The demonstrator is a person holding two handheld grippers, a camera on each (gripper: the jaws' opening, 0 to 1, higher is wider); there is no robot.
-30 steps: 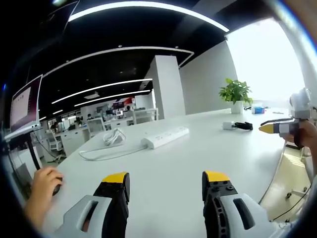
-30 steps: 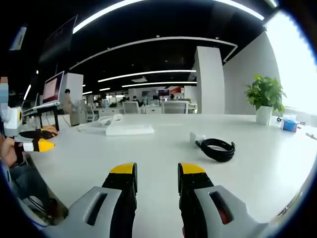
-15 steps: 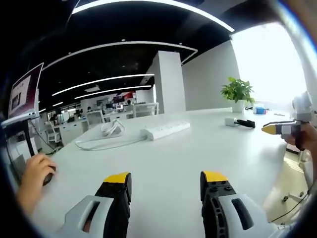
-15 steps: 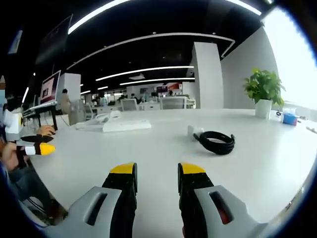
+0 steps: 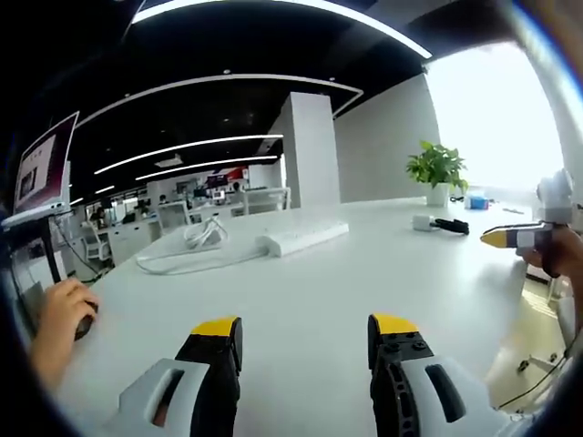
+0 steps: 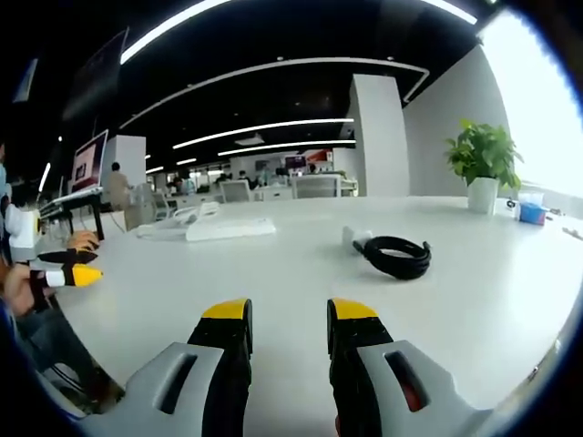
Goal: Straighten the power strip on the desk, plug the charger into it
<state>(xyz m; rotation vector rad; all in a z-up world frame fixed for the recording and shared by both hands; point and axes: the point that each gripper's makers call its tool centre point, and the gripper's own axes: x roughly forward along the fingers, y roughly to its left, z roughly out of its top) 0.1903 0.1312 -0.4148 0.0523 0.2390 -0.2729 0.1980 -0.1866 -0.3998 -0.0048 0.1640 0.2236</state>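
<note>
Nothing is grasped yet; the approach is in hand. The left gripper [image 5: 303, 330] has its jaws spread and empty, the white power strip [image 5: 302, 238] lying askew well ahead of them; the right gripper [image 6: 285, 312] is likewise parted and empty, the charger [image 6: 356, 239] with its coiled black cable [image 6: 398, 257] ahead, slightly right; next, I judge, reach forward and square the strip.

Open office: black ceiling [image 5: 209, 45] streaked with curved light strips [image 6: 273, 68], white pillar [image 5: 310, 150], bright window [image 5: 492, 114], distant desks and chairs [image 6: 314, 188]
</note>
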